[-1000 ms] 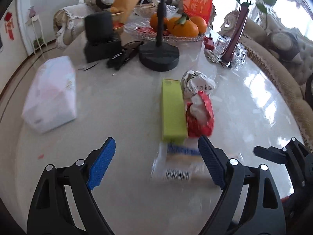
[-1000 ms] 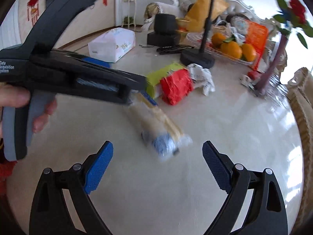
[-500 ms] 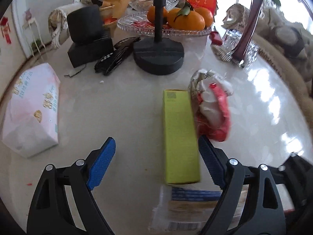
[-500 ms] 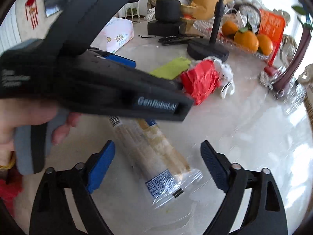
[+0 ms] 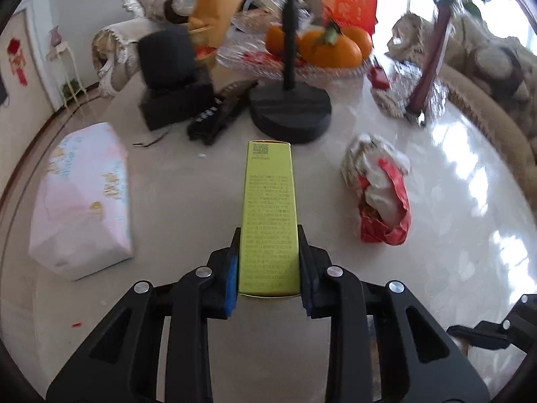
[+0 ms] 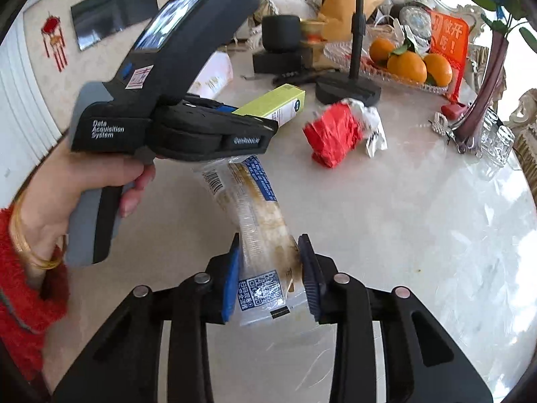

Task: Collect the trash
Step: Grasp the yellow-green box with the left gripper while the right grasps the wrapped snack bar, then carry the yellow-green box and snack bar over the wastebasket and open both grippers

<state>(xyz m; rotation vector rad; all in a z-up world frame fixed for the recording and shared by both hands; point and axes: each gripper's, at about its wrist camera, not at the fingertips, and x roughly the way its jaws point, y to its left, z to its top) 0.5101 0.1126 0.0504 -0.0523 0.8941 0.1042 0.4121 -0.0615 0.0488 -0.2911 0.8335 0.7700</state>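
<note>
Yellow-green box (image 5: 268, 221) is clamped near its rear end in your left gripper (image 5: 268, 268), whose jaws just closed; your right gripper (image 6: 270, 275) just closed on the clear wrapper (image 6: 258, 235). Red wrapper (image 5: 382, 198) lies on the marble table (image 5: 453, 218), right of the box.

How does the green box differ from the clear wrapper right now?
The green box is a rigid, opaque carton with sharp edges; the clear wrapper is soft, see-through, crinkled plastic, stained brown. The box is clamped in the left gripper; the wrapper in the right gripper. The box is printed in dark text on green; the wrapper has blue labelling and a barcode. Both are long, narrow and gripped near one end.
</note>
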